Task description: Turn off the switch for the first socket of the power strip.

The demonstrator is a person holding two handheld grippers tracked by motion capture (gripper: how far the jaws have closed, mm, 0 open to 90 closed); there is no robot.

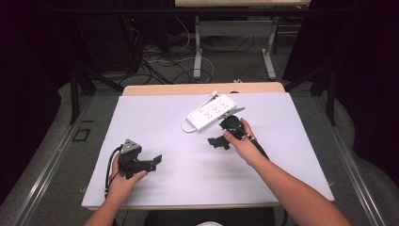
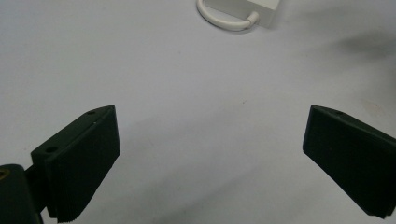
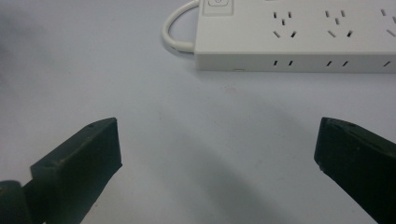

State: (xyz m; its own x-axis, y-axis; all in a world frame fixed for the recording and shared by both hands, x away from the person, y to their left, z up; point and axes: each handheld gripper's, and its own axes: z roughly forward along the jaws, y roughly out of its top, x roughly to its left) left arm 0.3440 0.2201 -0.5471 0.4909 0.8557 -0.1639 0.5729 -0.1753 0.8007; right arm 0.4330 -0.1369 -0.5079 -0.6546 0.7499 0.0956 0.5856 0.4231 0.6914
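High view shows a person at a counter point(image 1: 155, 136) covered by a white sheet, holding one set of tongs in each hand. The white power strip point(image 1: 210, 112) lies toward the far middle of the counter, set at a slant, with its short white cord point(image 1: 187, 126) looping out of the near-left end. The right tongs point(image 1: 219, 141) sit just beside the strip's near edge, pointing leftward, jaws spread wide and empty. The left tongs point(image 1: 151, 162) rest well apart from it, near the front left of the counter, jaws also spread with nothing between them.

Right gripper view looks past its open tongs point(image 3: 217, 154) at the power strip point(image 3: 299, 37), whose sockets and switch face up; the cord point(image 3: 175, 32) curls at its left end. Bare sheet separates the jaws from the strip, so no contact is made. Left gripper view has its tongs point(image 2: 210, 158) wide over plain sheet, with only a corner of the strip point(image 2: 261, 9) and the cord loop point(image 2: 224, 21) at the top edge.

As I judge it, the work on the strip has barely begun: it is approached by the right hand but not gripped or lifted. Closing in and taking hold is left.

Nothing on the counter blocks the way. Beyond the far edge are floor cables and the legs of another table.
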